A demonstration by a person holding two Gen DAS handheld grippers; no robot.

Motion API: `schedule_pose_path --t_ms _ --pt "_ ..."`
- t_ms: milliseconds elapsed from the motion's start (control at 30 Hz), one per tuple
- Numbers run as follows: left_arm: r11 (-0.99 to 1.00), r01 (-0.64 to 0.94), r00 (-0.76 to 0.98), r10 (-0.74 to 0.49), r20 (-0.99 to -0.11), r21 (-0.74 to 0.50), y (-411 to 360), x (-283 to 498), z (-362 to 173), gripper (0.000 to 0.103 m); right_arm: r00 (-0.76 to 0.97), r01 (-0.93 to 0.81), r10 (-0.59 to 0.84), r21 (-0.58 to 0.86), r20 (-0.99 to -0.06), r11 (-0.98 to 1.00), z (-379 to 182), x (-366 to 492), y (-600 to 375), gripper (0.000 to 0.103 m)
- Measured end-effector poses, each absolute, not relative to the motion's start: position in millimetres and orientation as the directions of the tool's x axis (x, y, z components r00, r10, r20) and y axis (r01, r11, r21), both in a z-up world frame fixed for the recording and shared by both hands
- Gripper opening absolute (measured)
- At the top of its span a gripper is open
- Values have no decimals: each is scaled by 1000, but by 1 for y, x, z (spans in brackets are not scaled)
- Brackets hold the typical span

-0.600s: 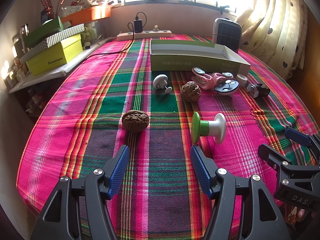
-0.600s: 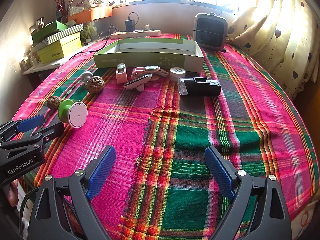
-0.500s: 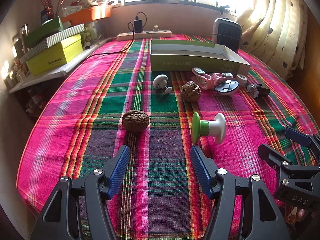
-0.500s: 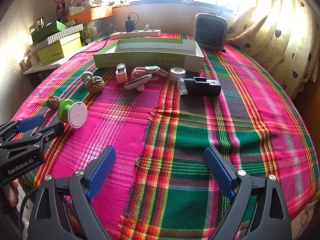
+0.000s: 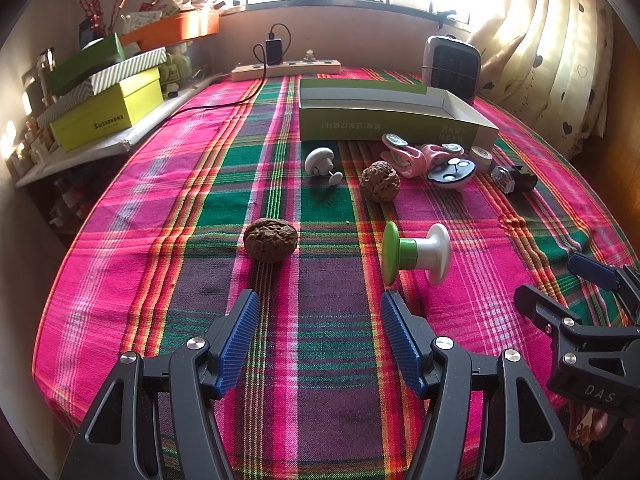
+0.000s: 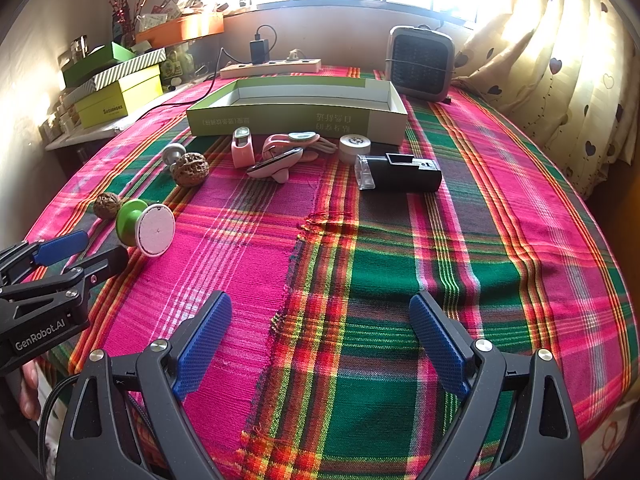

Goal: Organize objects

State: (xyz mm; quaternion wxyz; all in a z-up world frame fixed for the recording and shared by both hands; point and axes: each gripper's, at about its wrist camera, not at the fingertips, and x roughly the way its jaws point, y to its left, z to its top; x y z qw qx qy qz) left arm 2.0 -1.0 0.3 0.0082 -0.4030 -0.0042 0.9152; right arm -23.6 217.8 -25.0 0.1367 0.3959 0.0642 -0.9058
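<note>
On the plaid tablecloth lie a brown walnut, a second walnut, a green and white spool, a small white knob, pink clips, a round tape roll and a black device. An open green box stands behind them. My left gripper is open over the near cloth, just short of the first walnut and the spool. My right gripper is open above bare cloth, well short of the black device.
A small heater and a power strip stand at the far edge. Stacked boxes fill a shelf on the left. A curtain hangs on the right. The cloth is wrinkled at mid-table.
</note>
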Motion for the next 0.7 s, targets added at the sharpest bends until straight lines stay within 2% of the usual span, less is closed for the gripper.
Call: schedule_pose_path --t_ms 233,567,700 --pt "-996 -57 -670 90 -737 -69 -13 9 2 62 -634 305 -202 -1 -747 -952 -24 -24 216 91" --pt "-995 -27 -689 88 -719 -96 -39 12 9 62 -588 460 -373 83 -717 -884 -15 -19 175 90" --pt "-993 0 -692 86 -717 -120 -53 9 11 62 -578 485 -393 86 -716 -870 -14 -20 161 90"
